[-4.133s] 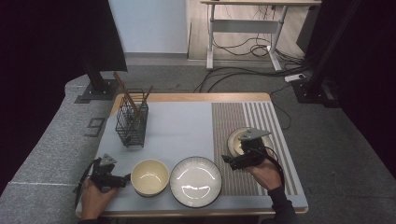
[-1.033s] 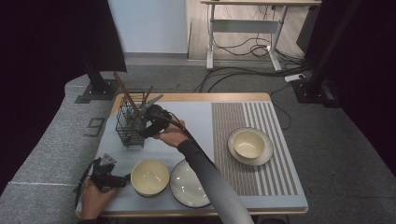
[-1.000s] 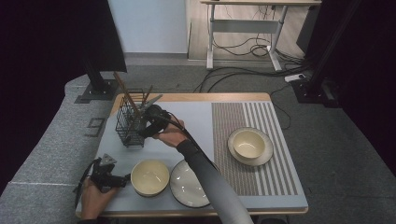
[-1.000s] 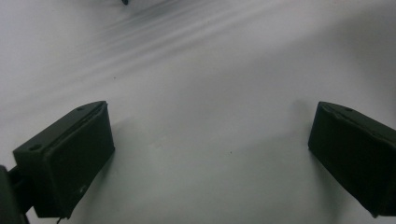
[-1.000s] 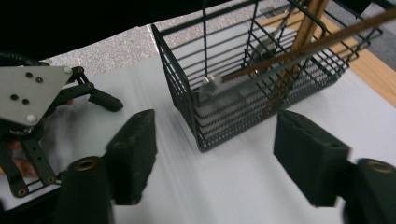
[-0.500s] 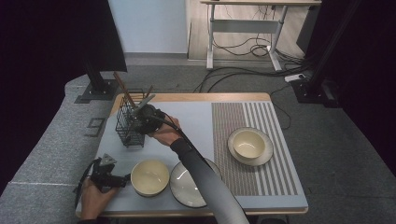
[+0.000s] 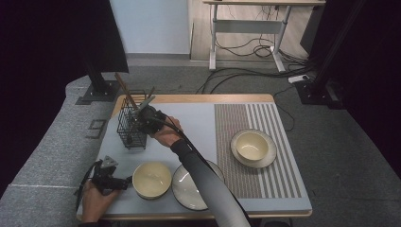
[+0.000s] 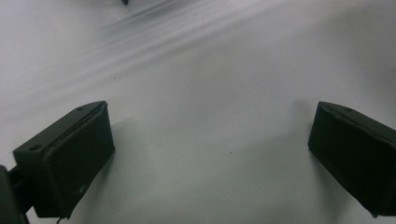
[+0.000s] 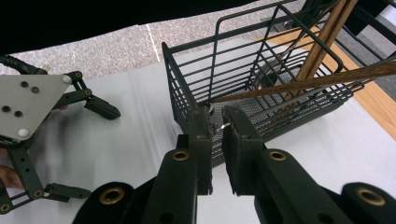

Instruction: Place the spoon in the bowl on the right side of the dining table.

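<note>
Two hand-held grippers were seen: the left hand-held gripper (image 7: 109,177) was rested wide open and empty at seven o'clock on the desk (image 7: 198,118); the right hand-held gripper (image 9: 215,122) was nearly closed on a thin utensil (image 9: 299,84) in the wire basket (image 9: 224,60) at ten o'clock. A straight upward lift was judged best.

A black wire basket (image 7: 131,126) stands upright near the far left corner of the bench (image 7: 198,118). Long brown wooden sticks (image 9: 322,32) lean inside it. One thin brown stick (image 9: 308,84) lies tilted across its rim.
</note>
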Tool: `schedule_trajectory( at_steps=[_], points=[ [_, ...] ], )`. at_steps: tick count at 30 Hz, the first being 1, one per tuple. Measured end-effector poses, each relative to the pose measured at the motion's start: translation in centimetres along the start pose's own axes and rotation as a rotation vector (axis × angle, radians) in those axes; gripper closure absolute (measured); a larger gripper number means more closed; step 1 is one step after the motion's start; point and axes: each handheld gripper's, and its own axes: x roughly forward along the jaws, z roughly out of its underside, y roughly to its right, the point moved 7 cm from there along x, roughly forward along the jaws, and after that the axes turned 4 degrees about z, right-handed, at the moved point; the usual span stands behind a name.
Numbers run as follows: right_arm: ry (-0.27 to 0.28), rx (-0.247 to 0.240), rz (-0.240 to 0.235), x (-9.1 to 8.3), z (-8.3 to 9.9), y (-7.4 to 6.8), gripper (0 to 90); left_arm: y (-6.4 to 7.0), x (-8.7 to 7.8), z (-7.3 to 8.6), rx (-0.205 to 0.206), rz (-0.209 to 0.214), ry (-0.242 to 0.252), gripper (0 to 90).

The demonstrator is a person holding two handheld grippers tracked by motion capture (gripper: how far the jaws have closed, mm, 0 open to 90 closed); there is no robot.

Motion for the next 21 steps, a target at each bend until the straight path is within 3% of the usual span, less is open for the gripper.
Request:
schedule_trajectory(
  at_steps=[21],
  points=[
    [0.040, -0.012, 0.043, -1.5, -1.2, 0.0, 88.9, 0.0, 0.0, 0.0, 0.000, -0.002, 0.001, 0.0]
  ],
)
